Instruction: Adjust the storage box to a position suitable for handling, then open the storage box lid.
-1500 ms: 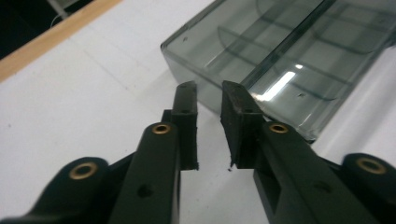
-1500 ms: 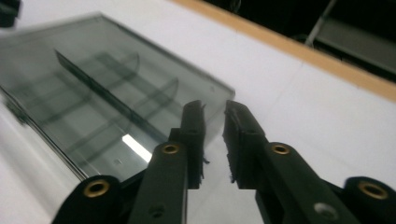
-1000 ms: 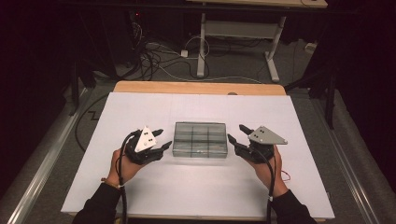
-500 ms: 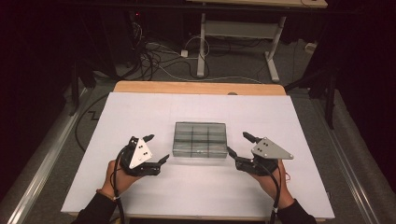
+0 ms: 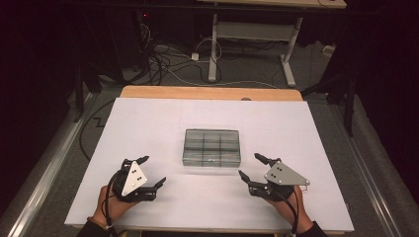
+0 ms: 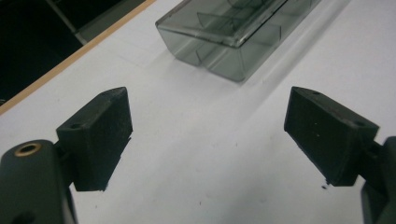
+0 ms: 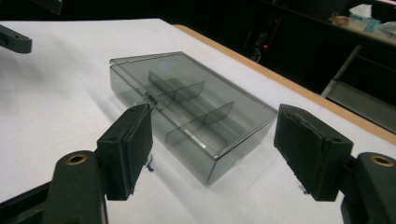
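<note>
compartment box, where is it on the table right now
In the high view the clear compartment box lies closed near the middle of the white table, just beyond and between the left gripper and right gripper.

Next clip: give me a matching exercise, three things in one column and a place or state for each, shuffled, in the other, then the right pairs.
1. smoky clear plastic compartment box
2. left gripper
3. right gripper

a. open, near the box's right front corner
b. lid shut, mid-table
c. open, off the box's left front corner

Pairs: 1-b, 2-c, 3-a
</note>
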